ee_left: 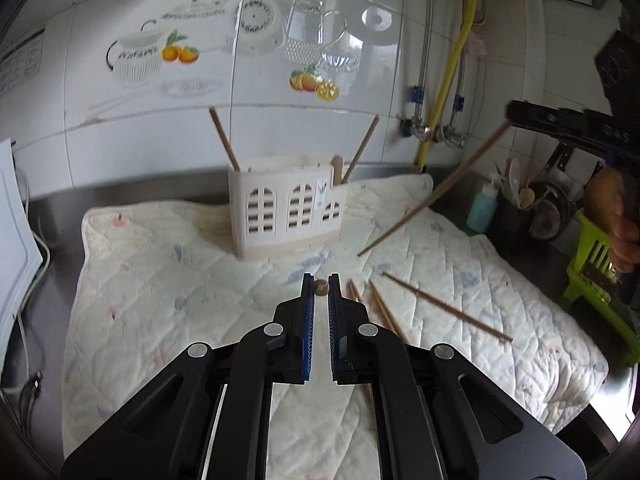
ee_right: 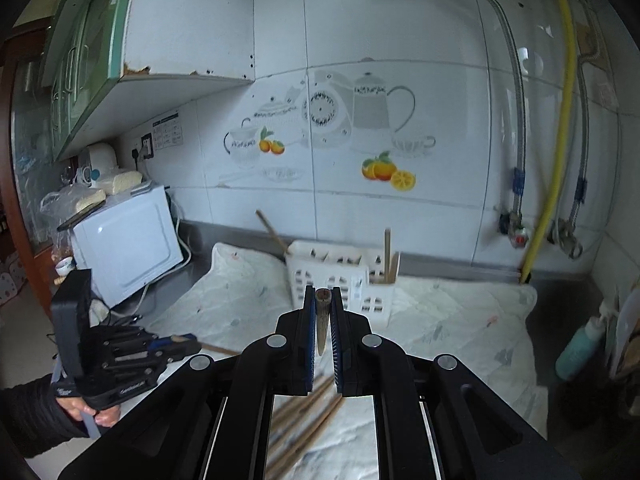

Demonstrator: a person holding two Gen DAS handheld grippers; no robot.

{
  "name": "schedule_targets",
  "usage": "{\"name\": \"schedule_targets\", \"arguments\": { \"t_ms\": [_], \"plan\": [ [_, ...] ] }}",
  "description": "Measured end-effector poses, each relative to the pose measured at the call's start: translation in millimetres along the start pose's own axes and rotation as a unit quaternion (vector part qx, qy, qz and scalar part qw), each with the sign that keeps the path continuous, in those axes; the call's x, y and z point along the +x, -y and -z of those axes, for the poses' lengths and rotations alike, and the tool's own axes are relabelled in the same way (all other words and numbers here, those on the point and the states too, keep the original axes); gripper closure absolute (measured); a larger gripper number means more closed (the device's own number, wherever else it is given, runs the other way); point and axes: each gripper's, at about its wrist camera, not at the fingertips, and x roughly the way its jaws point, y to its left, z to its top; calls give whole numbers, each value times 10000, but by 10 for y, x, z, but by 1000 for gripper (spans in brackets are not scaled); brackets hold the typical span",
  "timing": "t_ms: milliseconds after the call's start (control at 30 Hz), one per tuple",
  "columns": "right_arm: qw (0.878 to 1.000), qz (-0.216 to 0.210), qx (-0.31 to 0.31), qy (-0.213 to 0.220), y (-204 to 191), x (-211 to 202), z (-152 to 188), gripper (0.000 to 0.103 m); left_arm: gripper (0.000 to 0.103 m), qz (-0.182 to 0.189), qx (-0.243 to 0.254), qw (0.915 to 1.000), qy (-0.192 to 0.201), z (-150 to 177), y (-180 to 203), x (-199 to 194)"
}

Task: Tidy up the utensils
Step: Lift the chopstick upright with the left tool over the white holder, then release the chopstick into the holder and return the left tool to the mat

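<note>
My left gripper [ee_left: 321,286] has its jaws drawn nearly together, pinching the end of one wooden chopstick [ee_left: 321,288], which I see head-on as a small brown disc between the tips. My right gripper [ee_right: 323,294] has its jaws closed in the same way on a second chopstick [ee_right: 322,320], whose shaft tapers back toward the camera between the blue pads [ee_right: 309,332]. In the left wrist view this second chopstick slants down from the right gripper, which sits high and well off to the right of my left jaws. Below and just to the right of the left jaws, loose chopsticks [ee_left: 444,306] lie scattered on a pale quilted mat [ee_left: 160,280]; in the right wrist view, a blurred bundle of them shows directly beneath the right jaws. Beyond both pairs of jaws, on the far part of the mat, stands a white utensil holder [ee_left: 286,212] with arched window cutouts. One stick leans out of its left end and another out of its right compartment. Far right of the left jaws sit a teal bottle [ee_left: 482,208], a dark pot of kitchen tools [ee_left: 516,216] and a lime green rack [ee_left: 592,256]. Far left of the right jaws stands a white microwave [ee_right: 128,248]. Behind everything rises a white tiled wall [ee_right: 360,40] with teapot and orange decals and a yellow pipe [ee_right: 560,140].
</note>
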Motion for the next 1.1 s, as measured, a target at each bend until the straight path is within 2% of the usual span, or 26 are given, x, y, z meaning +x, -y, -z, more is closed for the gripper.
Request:
{"name": "schedule_targets", "arguments": {
  "t_ms": [267, 433, 633, 767, 867, 900, 1100],
  "plan": [
    [9979, 507, -369, 165, 88, 406, -688, 96, 98, 95, 189, 9997, 156, -488, -42, 62],
    [9962, 761, -428, -28, 195, 816, -865, 96, 98, 79, 201, 9996, 187, -684, -112, 138],
    [9933, 918, -460, -537, 325, 1342, -858, 96, 98, 58, 291, 9982, 513, -1048, -130, 98],
    [9913, 973, -473, -755, 377, 1570, -786, 96, 98, -41, 414, 9952, 880, -1420, -118, 43],
    [9912, 965, -427, -800, 423, 1657, -735, 95, 98, -197, 493, 9920, 1147, -1668, -112, 39],
    [9912, 982, -417, -785, 438, 1667, -724, 91, 98, -258, 514, 9908, 1224, -1742, -114, 51],
    [9921, 1050, -384, -565, 507, 1532, -702, 81, 98, -481, 417, 9868, 1491, -2060, -185, 207]
  ]
}}
